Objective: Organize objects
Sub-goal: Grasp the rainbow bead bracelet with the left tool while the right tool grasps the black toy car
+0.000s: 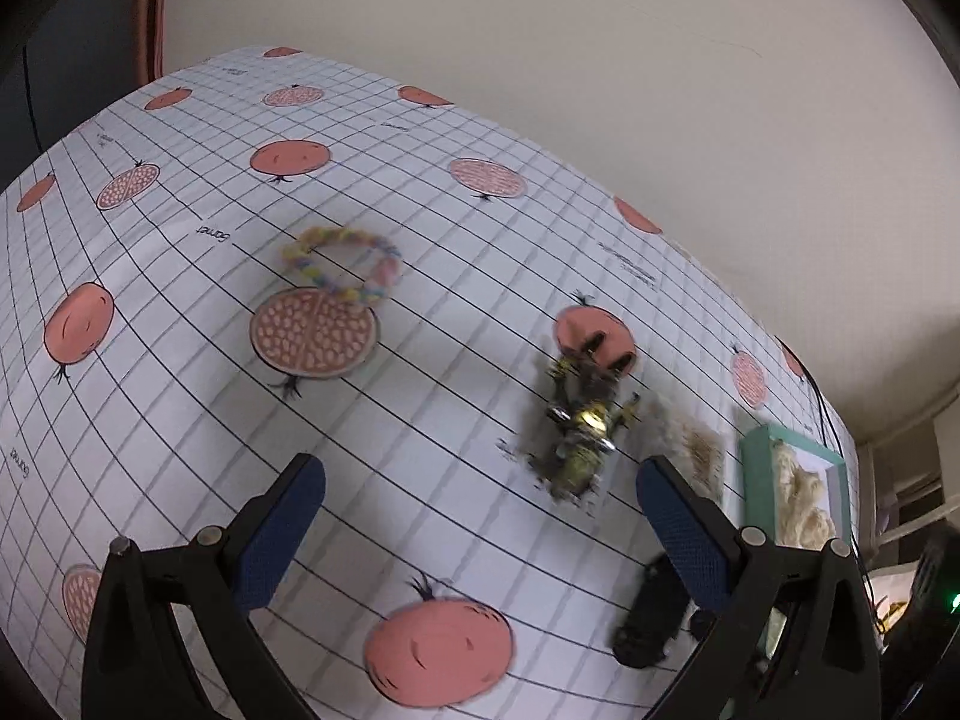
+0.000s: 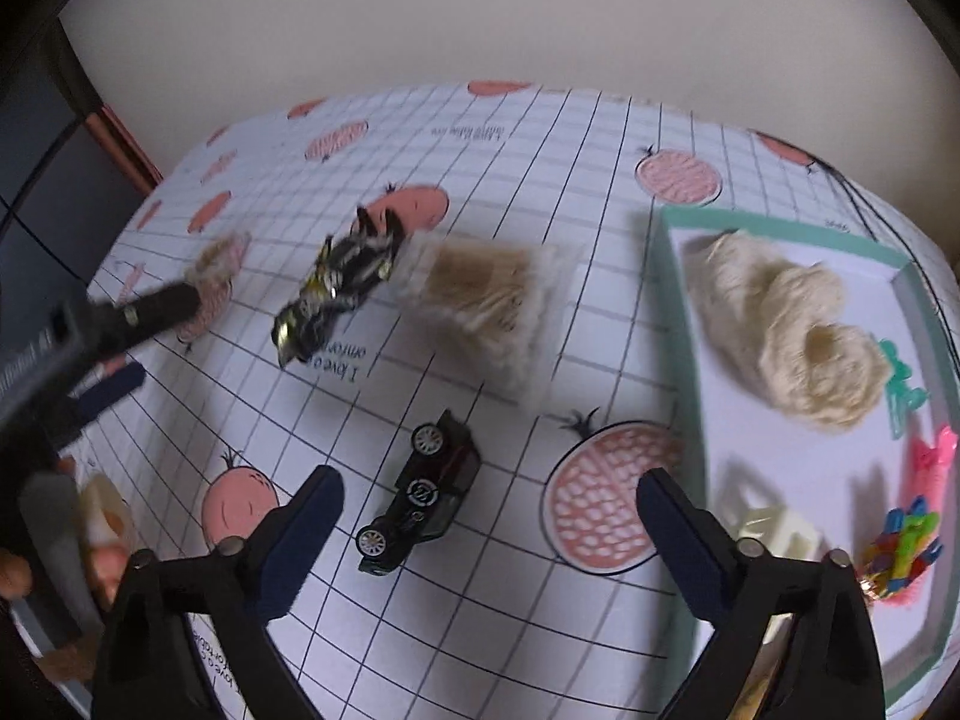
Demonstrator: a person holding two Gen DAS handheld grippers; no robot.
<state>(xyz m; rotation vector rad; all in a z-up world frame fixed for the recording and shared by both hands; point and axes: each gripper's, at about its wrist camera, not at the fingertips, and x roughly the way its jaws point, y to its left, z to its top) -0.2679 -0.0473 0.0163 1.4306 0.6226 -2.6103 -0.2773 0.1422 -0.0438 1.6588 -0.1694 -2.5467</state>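
Teal tray (image 2: 678, 252) at desk's right edge already holding yarn (image 2: 792, 330), clips; black car (image 2: 420, 495), gold car (image 2: 336, 294), bracelet (image 1: 342, 264) left out; both jaws apart, empty.

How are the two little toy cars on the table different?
The black toy car is plain dark with pale spoked wheels, while the gold toy car is shiny yellow-gold and black. The black toy car lies close in front of the right tongs; the gold toy car sits farther back, right beside the bag of cotton swabs. The black one looks boxy and old-fashioned; the gold one looks low and sleek. Both rest on the pomegranate tablecloth, outside the tray.
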